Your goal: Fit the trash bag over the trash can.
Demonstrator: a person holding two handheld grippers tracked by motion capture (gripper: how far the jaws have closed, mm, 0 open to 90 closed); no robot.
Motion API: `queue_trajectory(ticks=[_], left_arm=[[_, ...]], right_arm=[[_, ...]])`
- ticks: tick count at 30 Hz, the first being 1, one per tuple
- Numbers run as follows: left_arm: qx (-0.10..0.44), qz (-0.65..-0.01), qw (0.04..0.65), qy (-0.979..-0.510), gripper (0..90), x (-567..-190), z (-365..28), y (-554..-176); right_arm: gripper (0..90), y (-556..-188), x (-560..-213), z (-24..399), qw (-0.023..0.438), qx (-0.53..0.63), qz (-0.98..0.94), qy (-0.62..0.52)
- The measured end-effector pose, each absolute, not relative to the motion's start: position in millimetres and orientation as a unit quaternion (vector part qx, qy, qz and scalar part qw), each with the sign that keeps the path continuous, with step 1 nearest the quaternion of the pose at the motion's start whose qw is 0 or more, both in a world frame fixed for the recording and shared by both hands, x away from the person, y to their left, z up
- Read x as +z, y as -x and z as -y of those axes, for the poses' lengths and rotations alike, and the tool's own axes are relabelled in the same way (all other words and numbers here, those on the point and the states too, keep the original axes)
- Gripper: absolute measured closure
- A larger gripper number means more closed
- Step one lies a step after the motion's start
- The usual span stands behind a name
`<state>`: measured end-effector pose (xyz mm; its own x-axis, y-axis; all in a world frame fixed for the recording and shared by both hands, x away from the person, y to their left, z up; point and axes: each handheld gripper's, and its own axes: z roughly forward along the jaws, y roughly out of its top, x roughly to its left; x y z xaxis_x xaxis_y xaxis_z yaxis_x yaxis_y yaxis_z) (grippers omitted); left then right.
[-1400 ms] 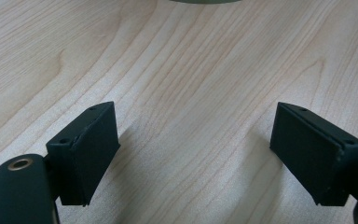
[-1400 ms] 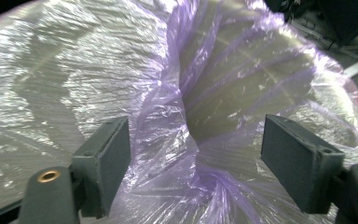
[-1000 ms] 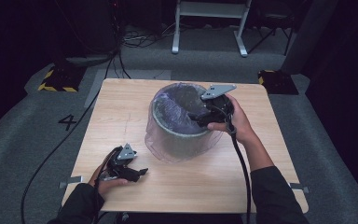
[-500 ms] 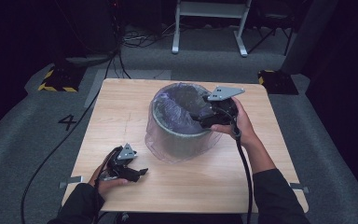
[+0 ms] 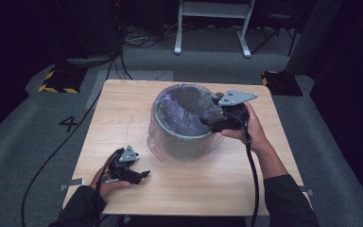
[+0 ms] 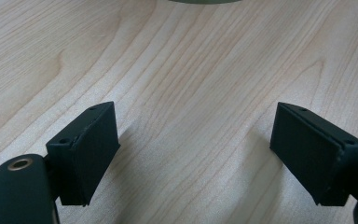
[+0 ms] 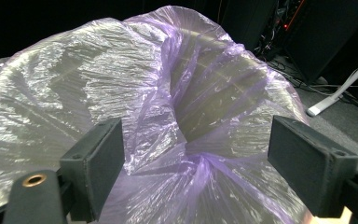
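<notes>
The bin (image 5: 179, 130) with its purple liner (image 5: 170, 101) stood mid-frame on the counter (image 5: 123, 109). The right gripper (image 7: 193, 156) hovered at the rim, jaws spread over bunched film, pinching nothing. The left gripper (image 6: 196, 149) rested lower left, jaws spread. A good fit probably meant gripping the bunched fold squarely and drawing it evenly over the rim.

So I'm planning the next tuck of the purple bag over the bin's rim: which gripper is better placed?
Probably the right gripper: it's at the bin rim with the purple bag between open jaws. The left gripper rests apart on the table.
</notes>
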<state>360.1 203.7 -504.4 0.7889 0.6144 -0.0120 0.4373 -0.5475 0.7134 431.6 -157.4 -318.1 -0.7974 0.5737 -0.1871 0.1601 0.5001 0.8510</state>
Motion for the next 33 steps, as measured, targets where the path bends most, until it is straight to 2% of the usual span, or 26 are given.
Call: queue_trajectory(ticks=[33], left_arm=[[0.121,-0.302,0.367,-0.871,14.7,-504.3,-203.6,-360.0]], right_arm=[[18.8,-397.5,-319.1,188.4,0.247,0.441,-0.837,-0.208]])
